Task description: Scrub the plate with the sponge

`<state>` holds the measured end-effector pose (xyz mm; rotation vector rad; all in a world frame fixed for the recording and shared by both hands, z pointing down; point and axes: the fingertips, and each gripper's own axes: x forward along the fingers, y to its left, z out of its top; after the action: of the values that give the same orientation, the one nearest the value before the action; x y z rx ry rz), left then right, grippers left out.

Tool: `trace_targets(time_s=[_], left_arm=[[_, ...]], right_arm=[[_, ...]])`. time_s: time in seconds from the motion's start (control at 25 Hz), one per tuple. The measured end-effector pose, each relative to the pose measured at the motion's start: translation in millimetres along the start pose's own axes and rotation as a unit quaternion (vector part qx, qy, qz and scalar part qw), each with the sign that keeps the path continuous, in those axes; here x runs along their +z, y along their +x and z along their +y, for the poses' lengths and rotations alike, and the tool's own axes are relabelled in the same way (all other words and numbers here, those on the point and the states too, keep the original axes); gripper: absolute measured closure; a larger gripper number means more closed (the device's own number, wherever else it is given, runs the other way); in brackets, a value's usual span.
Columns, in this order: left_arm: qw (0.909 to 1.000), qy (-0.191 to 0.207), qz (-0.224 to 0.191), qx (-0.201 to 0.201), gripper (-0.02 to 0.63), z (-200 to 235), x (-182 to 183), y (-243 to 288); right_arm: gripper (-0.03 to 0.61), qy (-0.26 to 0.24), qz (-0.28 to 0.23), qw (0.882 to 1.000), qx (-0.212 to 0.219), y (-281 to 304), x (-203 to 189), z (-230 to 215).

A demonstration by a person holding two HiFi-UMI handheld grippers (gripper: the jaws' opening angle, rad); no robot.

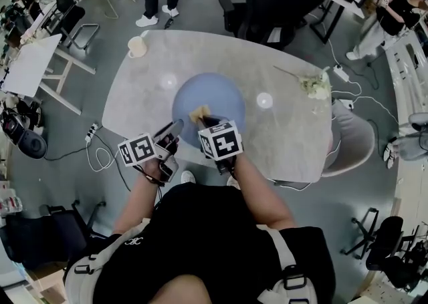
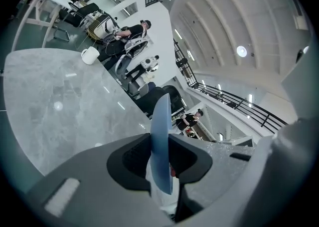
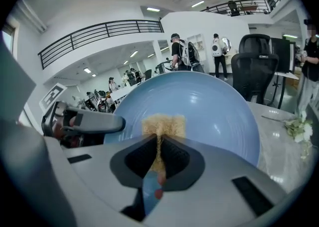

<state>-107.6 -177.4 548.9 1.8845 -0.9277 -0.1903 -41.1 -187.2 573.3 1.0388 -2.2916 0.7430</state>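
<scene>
A round blue plate [image 1: 212, 99] is held tilted above the grey table [image 1: 140, 82]. My left gripper [image 1: 172, 130] is shut on the plate's near-left rim; in the left gripper view the plate [image 2: 162, 141] shows edge-on between the jaws of that gripper [image 2: 160, 157]. My right gripper [image 1: 206, 121] is shut on a tan sponge [image 1: 199, 114] that rests against the plate's face. In the right gripper view the sponge [image 3: 163, 125] sticks out from the shut gripper [image 3: 159, 155] onto the plate [image 3: 209, 106], with the left gripper [image 3: 82, 122] at the plate's left edge.
A cream mug [image 1: 137, 46] stands at the table's far left. A sprig of white flowers [image 1: 313, 85] lies at the right side. Black office chairs [image 1: 271, 2] stand beyond the table, a grey chair [image 1: 354, 141] at its right. People stand in the background.
</scene>
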Motion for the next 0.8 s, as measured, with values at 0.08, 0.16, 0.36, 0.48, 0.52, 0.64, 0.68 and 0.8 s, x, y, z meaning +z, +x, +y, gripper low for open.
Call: trace_targets(time_s=[0.08, 0.16, 0.36, 0.48, 0.52, 0.64, 0.68, 0.8], left_arm=[[0.9999, -0.005, 0.002, -0.012, 0.520, -4.4, -2.2, 1.5], [0.9997, -0.012, 0.002, -0.022, 0.520, -6.0, -2.5, 1.2], [0.9995, -0.011, 0.008, -0.027, 0.520, -9.0, -1.5, 3.7], [0.9991, -0.038, 0.006, -0.017, 0.527, -3.6, 1.4, 10.2], [0.9987, -0.049, 0.006, -0.010, 0.529, 1.2, 1.3, 12.0], [0.9980, -0.060, 0.015, 0.012, 0.529, 13.8, -4.3, 19.3], [0.9977, -0.062, 0.021, 0.019, 0.529, 17.0, -8.1, 22.4], [0.9954, -0.082, 0.041, 0.030, 0.529, 24.7, -22.2, 32.2]], right_arm=[[0.555, 0.016, -0.007, 1.000, -0.007, -5.4, 4.3, -12.7], [0.555, 0.020, -0.007, 0.999, -0.033, -10.3, 5.3, -29.2], [0.555, 0.002, 0.000, 0.994, -0.113, -23.7, 9.3, -65.7], [0.557, 0.017, -0.018, 0.994, -0.106, -38.7, 15.0, -68.9], [0.557, 0.021, -0.031, 0.994, -0.103, -45.1, 19.7, -68.7], [0.557, 0.026, -0.074, 0.991, -0.107, -68.2, 35.0, -71.6], [0.557, 0.031, -0.090, 0.990, -0.108, -77.4, 39.4, -73.2], [0.557, 0.051, -0.135, 0.983, -0.113, -105.8, 48.0, -79.2]])
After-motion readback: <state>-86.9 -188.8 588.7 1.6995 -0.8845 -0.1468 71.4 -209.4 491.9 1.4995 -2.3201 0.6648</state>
